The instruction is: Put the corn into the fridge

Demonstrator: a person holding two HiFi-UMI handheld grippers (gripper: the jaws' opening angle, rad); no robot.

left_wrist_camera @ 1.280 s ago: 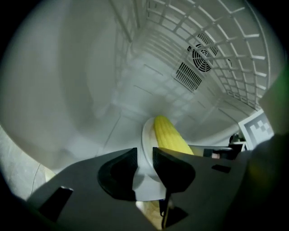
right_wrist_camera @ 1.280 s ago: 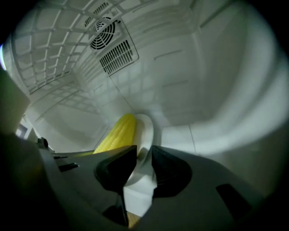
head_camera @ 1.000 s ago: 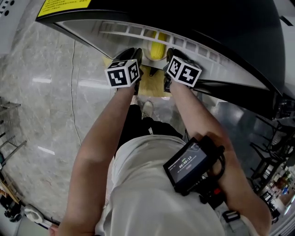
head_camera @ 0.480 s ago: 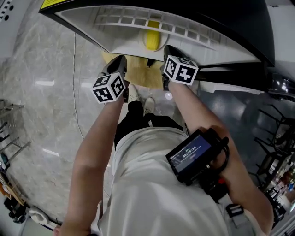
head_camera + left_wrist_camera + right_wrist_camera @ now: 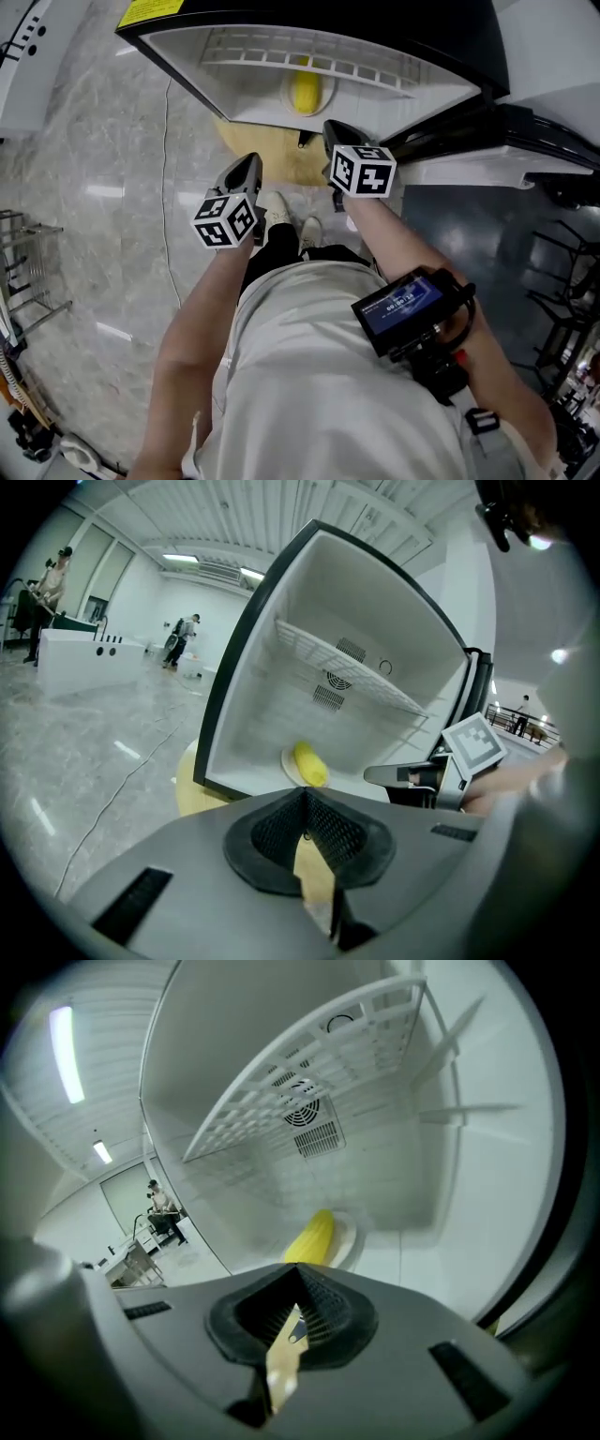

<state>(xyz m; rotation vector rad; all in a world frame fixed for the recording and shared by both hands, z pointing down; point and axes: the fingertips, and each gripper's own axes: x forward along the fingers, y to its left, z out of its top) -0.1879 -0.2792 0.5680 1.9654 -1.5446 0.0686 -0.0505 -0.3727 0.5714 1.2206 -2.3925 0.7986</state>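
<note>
A yellow corn cob (image 5: 305, 91) lies on a small white plate (image 5: 286, 761) on the floor of the open fridge (image 5: 216, 70). The cob also shows in the left gripper view (image 5: 309, 763) and in the right gripper view (image 5: 311, 1238), where the plate (image 5: 347, 1237) sits under it. My left gripper (image 5: 251, 161) hangs outside the fridge, below and left of its opening, jaws shut and empty (image 5: 305, 803). My right gripper (image 5: 330, 127) is just in front of the opening, a short way back from the corn, also shut on nothing (image 5: 298, 1288).
A white wire shelf (image 5: 309, 52) spans the fridge above the corn. The fridge door (image 5: 506, 141) stands open at the right. A tan round mat (image 5: 267, 155) lies under the fridge. A cable (image 5: 169, 178) runs over the marble floor. People stand far off (image 5: 183, 635).
Both grippers have drawn back from the fridge opening, the left one farther, down and to the left. The corn stays on its plate inside.
</note>
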